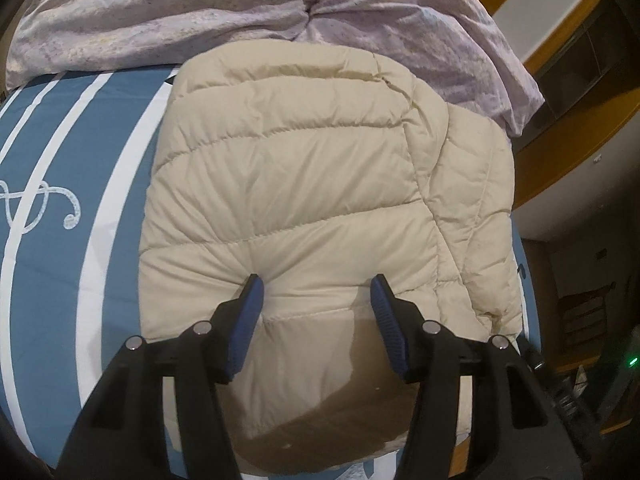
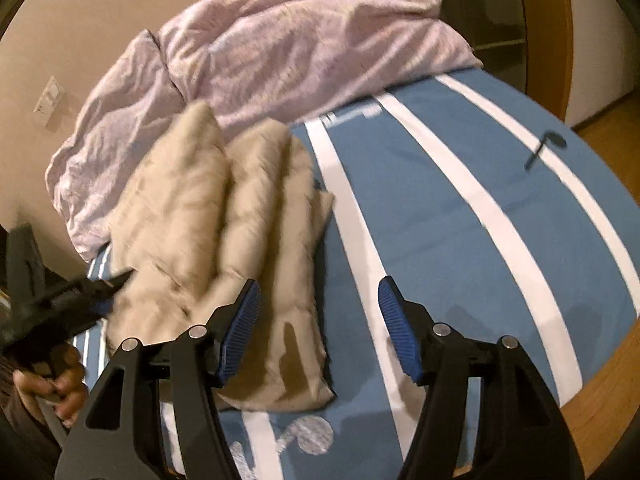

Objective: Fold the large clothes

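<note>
jacket: a beige quilted puffer jacket (image 1: 304, 184) lies folded into a compact bundle on the bed (image 1: 60, 152), its far end just short of the lilac duvet (image 1: 240, 12).
bed: blue cover with white stripes; the jacket sits near the bed's left side in the right wrist view, with bare striped cover to the jacket's right.
left gripper (image 1: 316, 300): jaws apart, fingertips resting on or pressing into the jacket's near end; nothing pinched between them.
right gripper (image 2: 318, 300): jaws apart and empty, hanging over the bed just beside the jacket's right edge, one pad above the fabric.
step: looks like the closing stage, patting and flattening the folded bundle.
next move: likely press the puffy layers down evenly, or tuck the loose right-hand flap, keeping the stack from springing open.
</note>
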The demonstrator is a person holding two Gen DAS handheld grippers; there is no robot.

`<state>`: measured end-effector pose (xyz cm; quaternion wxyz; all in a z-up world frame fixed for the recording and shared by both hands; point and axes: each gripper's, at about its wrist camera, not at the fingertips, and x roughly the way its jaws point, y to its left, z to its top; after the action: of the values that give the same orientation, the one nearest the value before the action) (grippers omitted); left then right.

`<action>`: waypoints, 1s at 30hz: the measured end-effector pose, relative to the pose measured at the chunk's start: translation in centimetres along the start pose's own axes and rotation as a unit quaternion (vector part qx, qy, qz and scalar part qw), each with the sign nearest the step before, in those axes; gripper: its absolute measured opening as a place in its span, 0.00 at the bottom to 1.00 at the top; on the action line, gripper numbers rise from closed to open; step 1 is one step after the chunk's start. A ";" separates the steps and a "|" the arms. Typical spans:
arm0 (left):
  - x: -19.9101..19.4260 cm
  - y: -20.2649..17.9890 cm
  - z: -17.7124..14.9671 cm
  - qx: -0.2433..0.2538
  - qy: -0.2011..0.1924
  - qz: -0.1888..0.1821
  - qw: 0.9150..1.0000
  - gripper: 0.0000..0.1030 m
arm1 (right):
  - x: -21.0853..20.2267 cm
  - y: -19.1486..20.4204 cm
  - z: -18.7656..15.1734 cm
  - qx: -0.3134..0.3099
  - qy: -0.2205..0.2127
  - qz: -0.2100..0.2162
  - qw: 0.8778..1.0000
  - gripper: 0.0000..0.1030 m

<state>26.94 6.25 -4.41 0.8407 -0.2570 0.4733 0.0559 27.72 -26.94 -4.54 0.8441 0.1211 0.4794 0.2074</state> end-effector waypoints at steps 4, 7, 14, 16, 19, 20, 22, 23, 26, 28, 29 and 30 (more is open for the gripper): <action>0.8 -0.7 -0.3 0.013 0.004 0.002 1.000 0.54 | -0.6 1.7 1.7 -0.020 -0.018 0.018 0.999 0.59; 1.3 -1.3 -0.7 0.024 0.005 0.004 1.000 0.55 | -0.7 3.5 2.9 -0.041 -0.028 0.036 0.998 0.54; 2.4 -2.3 -1.0 0.043 0.009 0.007 0.999 0.57 | 0.9 6.4 4.5 -0.070 -0.023 0.056 0.996 0.47; 2.5 -2.4 -1.0 0.048 0.010 0.007 0.999 0.57 | 1.6 7.0 4.7 -0.073 -0.019 0.058 0.995 0.46; 2.7 -2.5 -1.1 0.055 0.010 0.007 0.998 0.58 | 2.5 7.8 5.0 -0.081 -0.014 0.060 0.995 0.45; 2.7 -2.4 -1.1 0.056 0.010 0.007 0.998 0.58 | 2.8 8.2 5.2 -0.084 -0.012 0.061 0.995 0.45; 2.8 -2.4 -1.1 0.060 0.011 0.005 0.998 0.58 | 3.3 8.8 5.4 -0.088 -0.011 0.061 0.994 0.45; 2.8 -2.4 -1.1 0.060 0.012 0.004 0.998 0.58 | 3.6 9.0 5.6 -0.091 -0.010 0.061 0.994 0.45; 2.9 -2.5 -1.2 0.063 0.012 0.002 0.998 0.58 | 4.5 9.5 6.0 -0.093 -0.007 0.059 0.994 0.45; 3.0 -2.5 -1.3 0.065 0.012 0.000 0.998 0.58 | 4.8 9.7 6.2 -0.092 -0.007 0.058 0.994 0.45; 3.0 -2.4 -1.3 0.066 0.013 -0.001 0.998 0.58 | 5.0 9.7 6.3 -0.091 -0.007 0.057 0.994 0.45; 3.0 -2.4 -1.3 0.065 0.013 -0.002 0.998 0.58 | 5.1 9.8 6.4 -0.091 -0.008 0.057 0.994 0.45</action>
<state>28.41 3.12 -6.52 0.8495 -0.2032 0.4864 0.0198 33.22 -15.96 -1.18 0.8422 0.0726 0.4443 0.2966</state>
